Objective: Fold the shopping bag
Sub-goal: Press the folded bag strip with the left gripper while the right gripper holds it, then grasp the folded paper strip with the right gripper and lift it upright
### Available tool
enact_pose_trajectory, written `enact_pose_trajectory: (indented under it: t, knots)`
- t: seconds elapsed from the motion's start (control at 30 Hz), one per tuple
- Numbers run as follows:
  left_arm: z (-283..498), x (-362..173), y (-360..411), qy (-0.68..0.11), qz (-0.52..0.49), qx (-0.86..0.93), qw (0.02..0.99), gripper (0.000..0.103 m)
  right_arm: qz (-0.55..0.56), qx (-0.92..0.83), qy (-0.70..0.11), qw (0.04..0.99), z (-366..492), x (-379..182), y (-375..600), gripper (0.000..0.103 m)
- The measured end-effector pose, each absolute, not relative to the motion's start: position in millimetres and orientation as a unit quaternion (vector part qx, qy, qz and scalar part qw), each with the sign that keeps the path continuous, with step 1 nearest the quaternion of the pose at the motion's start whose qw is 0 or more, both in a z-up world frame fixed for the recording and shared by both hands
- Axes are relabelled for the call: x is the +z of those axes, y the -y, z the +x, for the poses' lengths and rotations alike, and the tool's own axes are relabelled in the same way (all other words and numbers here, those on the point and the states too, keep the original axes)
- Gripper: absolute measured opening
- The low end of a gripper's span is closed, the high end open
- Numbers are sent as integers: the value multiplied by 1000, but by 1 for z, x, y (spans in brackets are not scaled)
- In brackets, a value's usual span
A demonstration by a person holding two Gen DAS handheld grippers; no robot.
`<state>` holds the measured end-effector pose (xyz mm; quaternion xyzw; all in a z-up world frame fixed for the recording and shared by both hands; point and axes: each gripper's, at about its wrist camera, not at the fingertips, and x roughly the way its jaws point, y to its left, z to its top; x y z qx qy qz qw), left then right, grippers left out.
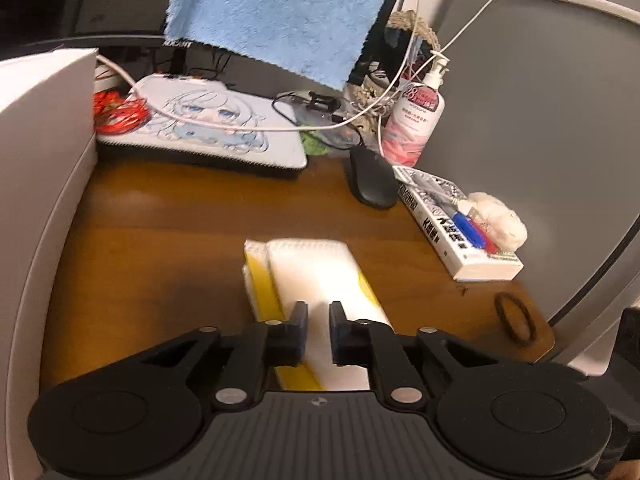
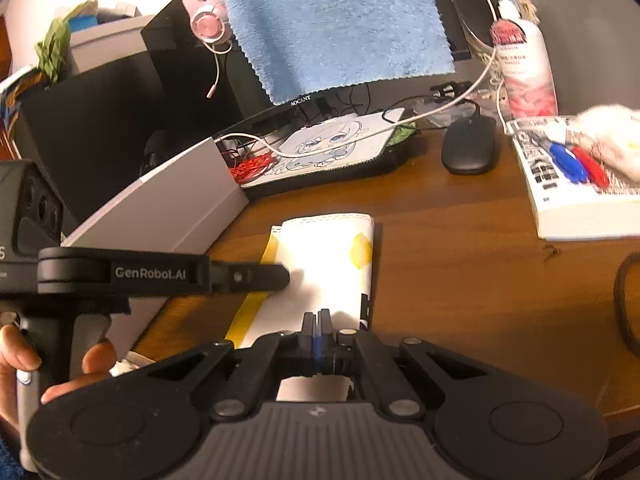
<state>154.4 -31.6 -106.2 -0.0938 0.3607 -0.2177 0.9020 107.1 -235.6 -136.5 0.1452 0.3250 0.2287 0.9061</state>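
Note:
The shopping bag (image 1: 316, 276), white with yellow patches, lies folded into a narrow packet on the brown desk (image 1: 160, 216). My left gripper (image 1: 319, 312) is over the packet's near half, open by a small gap with the white fabric showing between the fingers. In the right wrist view the bag (image 2: 332, 256) lies straight ahead, and the left gripper (image 2: 285, 276) comes in from the left with its tip touching the bag's left side. My right gripper (image 2: 319, 318) is shut, fingers pressed together over the bag's near end. Nothing shows clearly between them.
A white box (image 1: 40, 128) bounds the left. Behind are an illustrated pad (image 1: 208, 128), a black mouse (image 1: 370, 178), a pump bottle (image 1: 416, 120) and a blue towel (image 1: 280, 12). At right lie a book with pens (image 1: 460, 224) and a hair tie (image 1: 516, 318). A hand (image 2: 24, 356) holds the left gripper.

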Motion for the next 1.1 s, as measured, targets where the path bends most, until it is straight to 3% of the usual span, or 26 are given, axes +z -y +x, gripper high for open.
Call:
enact_pose_trajectory:
  t: [0.33, 1.0, 1.07, 1.1]
  knots:
    - [186, -112, 44, -377, -74, -205, 900, 12, 151, 233, -326, 904, 107, -137, 237, 0]
    - [159, -121, 40, -352, -71, -223, 906, 9, 195, 248, -331, 889, 92, -140, 246, 0]
    - [155, -121, 40, -351, -67, -225, 906, 9, 222, 256, -325, 883, 88, -142, 252, 5]
    - [154, -121, 40, -351, -66, -226, 906, 9, 253, 262, -323, 873, 87, -145, 259, 13]
